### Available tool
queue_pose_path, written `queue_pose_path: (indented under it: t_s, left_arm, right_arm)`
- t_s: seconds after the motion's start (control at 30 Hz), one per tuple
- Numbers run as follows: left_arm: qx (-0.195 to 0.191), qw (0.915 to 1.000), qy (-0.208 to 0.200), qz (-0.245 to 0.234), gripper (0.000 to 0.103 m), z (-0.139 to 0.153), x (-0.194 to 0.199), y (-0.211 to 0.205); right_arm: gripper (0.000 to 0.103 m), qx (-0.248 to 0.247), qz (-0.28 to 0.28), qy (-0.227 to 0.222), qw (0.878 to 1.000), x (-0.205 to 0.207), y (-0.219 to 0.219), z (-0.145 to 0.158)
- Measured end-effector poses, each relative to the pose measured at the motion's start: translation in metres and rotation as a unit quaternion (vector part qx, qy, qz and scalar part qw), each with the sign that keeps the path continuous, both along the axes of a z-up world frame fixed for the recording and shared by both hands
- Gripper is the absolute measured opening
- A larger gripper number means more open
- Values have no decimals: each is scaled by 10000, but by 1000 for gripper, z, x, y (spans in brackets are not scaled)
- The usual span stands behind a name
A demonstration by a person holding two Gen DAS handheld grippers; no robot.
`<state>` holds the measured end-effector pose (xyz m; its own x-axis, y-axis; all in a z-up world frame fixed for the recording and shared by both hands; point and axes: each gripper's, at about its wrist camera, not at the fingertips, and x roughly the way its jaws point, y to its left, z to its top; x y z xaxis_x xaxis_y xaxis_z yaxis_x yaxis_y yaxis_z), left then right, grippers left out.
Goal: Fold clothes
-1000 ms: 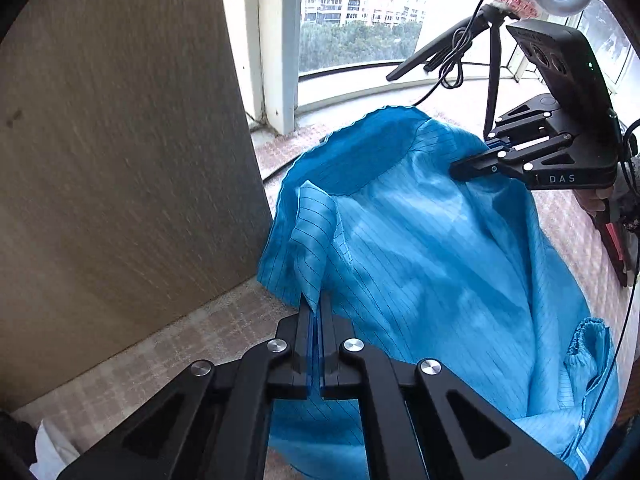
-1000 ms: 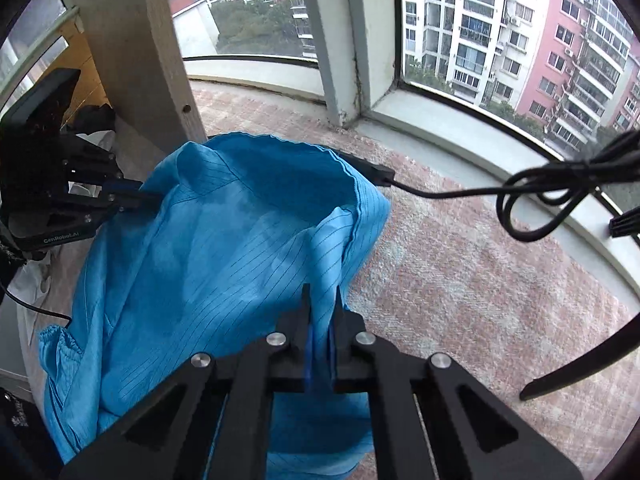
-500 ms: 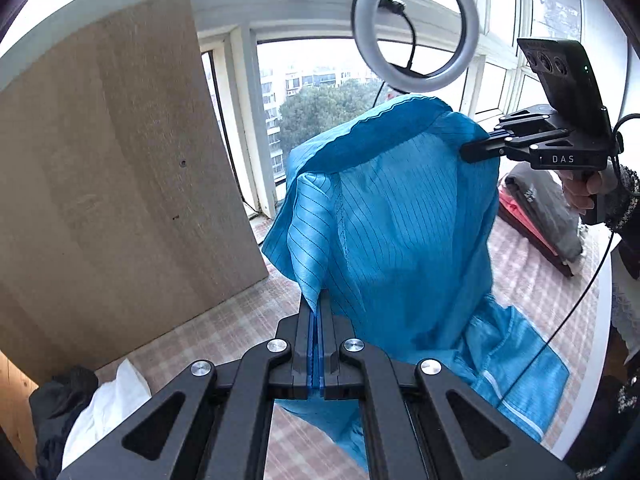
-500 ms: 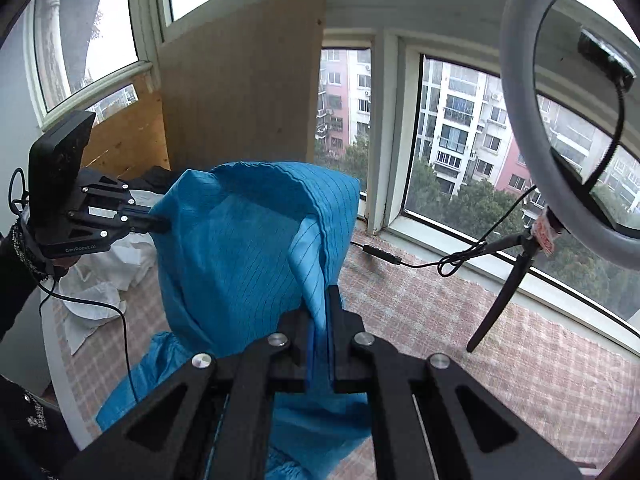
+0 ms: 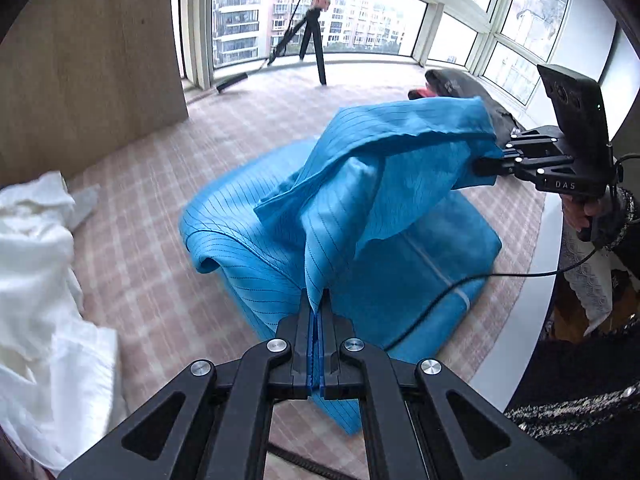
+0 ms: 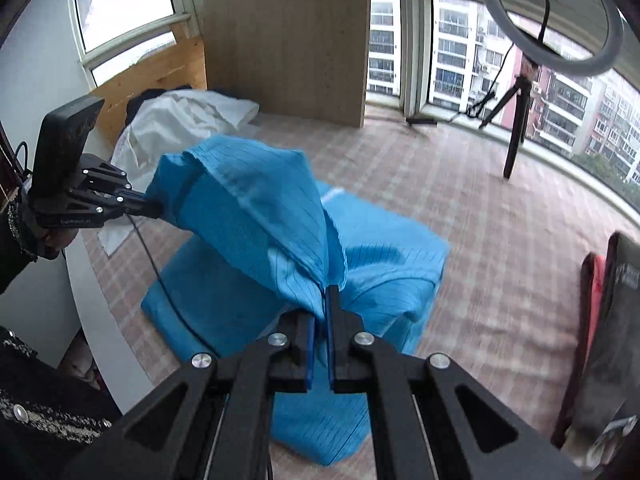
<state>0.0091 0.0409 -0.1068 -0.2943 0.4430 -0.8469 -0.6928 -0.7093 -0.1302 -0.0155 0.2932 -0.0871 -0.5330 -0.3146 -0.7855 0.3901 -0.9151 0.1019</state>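
The lower part of the blue garment [image 5: 384,208] lies doubled on the checked table [image 5: 168,184], and its folds hide how many layers are there; the near hem drops out of sight behind the claw arms in both wrist views. The fabric is blurred in places, so seams and sleeves are hard to pick out.

One blue garment, two claws. The left claw [image 5: 316,304] is pressed together on a pinch of the garment's edge, the cloth rising straight from its tips. The right claw [image 6: 325,298] is likewise pinching a gathered edge. The raised edge spans between them above the rest of the garment, which rests on the table just ahead of and below both claws.

One white cloth heap [image 5: 36,280] lies left of the left claw, partly cut off by the frame. One ring light [image 6: 552,20] on a tripod stands far ahead by the windows. A dark and red pile [image 6: 608,320] sits right of the right claw, cropped and unclear.
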Motion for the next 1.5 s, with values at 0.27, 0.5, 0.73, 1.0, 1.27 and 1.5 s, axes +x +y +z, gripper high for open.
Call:
queue_pose_path:
  t_s: [0.27,0.5,0.73,1.0,1.27,1.5]
  left_arm:
    - [-348,9979,-512,-185,12,6,65,-31]
    - [-60,9992,57,-387,22,16,11,12]
    - [-352,9950,-685,-641,23,-53,6,41]
    - [422,9974,-526,243,28,-1,5,-36]
    - [742,9901,-785,900,28,-10,-58,-64]
    - [407,9959,-640,498,28,-8,-72,-33]
  right_arm:
    - [8,836,95,-836,9929,77,19,-38]
    - [32,-148,-264,-280,9992,42,18,8]
    - [38,229,385,-778,9960,19,-40,-45]
    - [38,494,242,-716,9959,49,-30,-28]
    - [60,800,1603,79,9838,60,-145,11]
    - [40,2211,1958,-57,9554,55,-192,-61]
